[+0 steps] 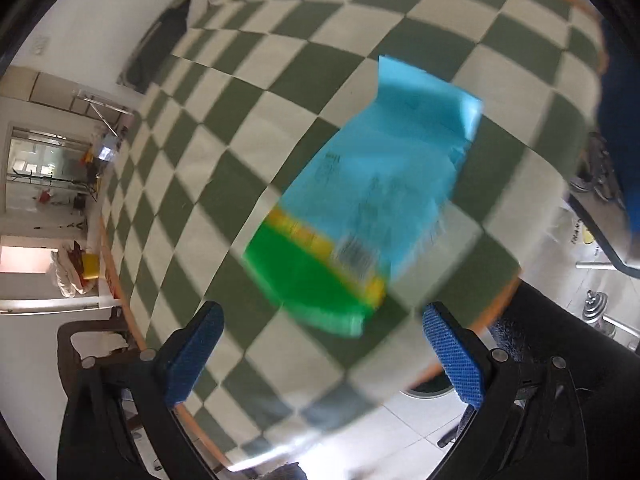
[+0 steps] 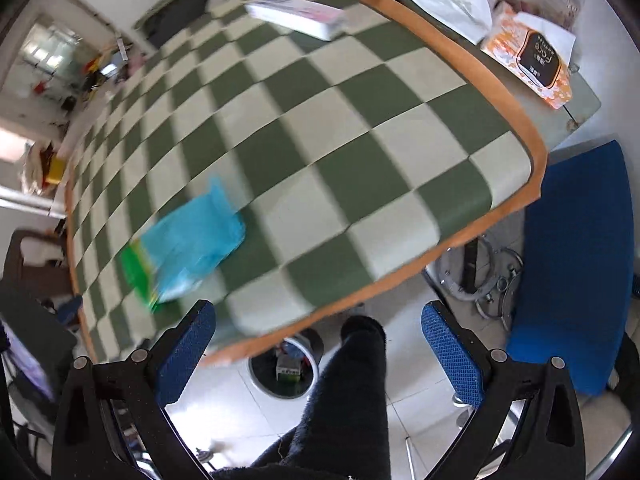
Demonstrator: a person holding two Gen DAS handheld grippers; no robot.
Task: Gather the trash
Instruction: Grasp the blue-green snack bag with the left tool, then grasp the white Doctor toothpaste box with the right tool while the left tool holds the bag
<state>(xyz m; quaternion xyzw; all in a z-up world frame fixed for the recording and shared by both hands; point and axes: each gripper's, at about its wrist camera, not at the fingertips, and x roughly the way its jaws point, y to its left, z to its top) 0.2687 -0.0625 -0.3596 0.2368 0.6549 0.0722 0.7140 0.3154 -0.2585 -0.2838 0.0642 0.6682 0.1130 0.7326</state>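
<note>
A flat blue, yellow and green wrapper [image 1: 360,196] lies on the green-and-white checkered table [image 1: 240,128]. My left gripper [image 1: 324,356] is open just short of the wrapper's green end, above the table's near edge. In the right wrist view the same wrapper [image 2: 188,240] lies at the left on the table [image 2: 340,140]. My right gripper [image 2: 318,356] is open and empty, off the table's near edge over the floor, above a round trash bin [image 2: 286,368] with items inside.
A white packet [image 2: 300,14] lies at the table's far side. A tissue box [image 2: 528,64], papers and bags sit on a side surface at the right. A blue chair [image 2: 576,256] stands right of the table. A dark-clothed leg [image 2: 352,392] is below the gripper.
</note>
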